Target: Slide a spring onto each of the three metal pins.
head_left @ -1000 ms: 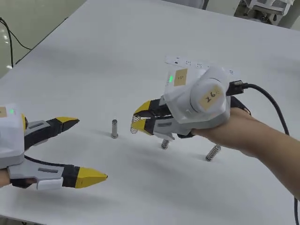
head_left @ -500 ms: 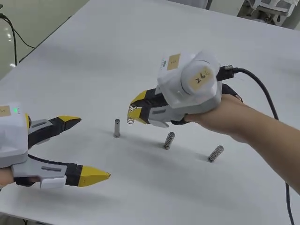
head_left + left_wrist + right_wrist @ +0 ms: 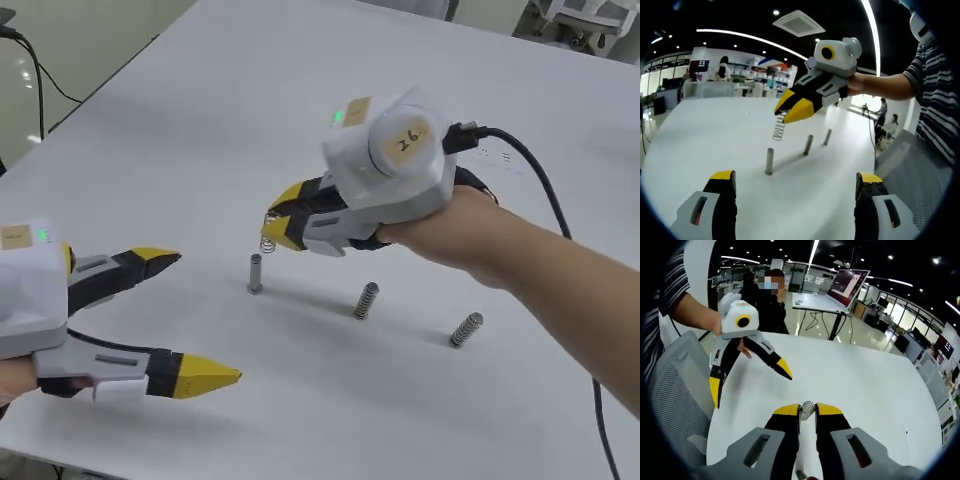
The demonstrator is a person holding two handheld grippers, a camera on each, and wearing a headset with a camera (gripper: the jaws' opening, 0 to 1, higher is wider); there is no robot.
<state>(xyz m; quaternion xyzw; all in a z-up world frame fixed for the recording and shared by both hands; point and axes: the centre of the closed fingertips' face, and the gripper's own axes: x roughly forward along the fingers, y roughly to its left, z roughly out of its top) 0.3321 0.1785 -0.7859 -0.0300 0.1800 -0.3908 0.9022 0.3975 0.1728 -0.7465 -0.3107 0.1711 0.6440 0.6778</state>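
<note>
The right gripper [image 3: 272,228] is clamped tight on a spring [image 3: 267,243]. The spring's top end is buried between the yellow tips, and in the right gripper view just 1 coil end peeks out. It hangs right above the bare pin [image 3: 255,273]; hard to say if they touch. The middle pin [image 3: 366,300] and end pin [image 3: 466,329] already wear springs. The left gripper [image 3: 205,317] is spread wide, holding nothing, its body cut off by the frame edge. It's a plain white table [image 3: 200,120] in an open office with ceiling lights.
</note>
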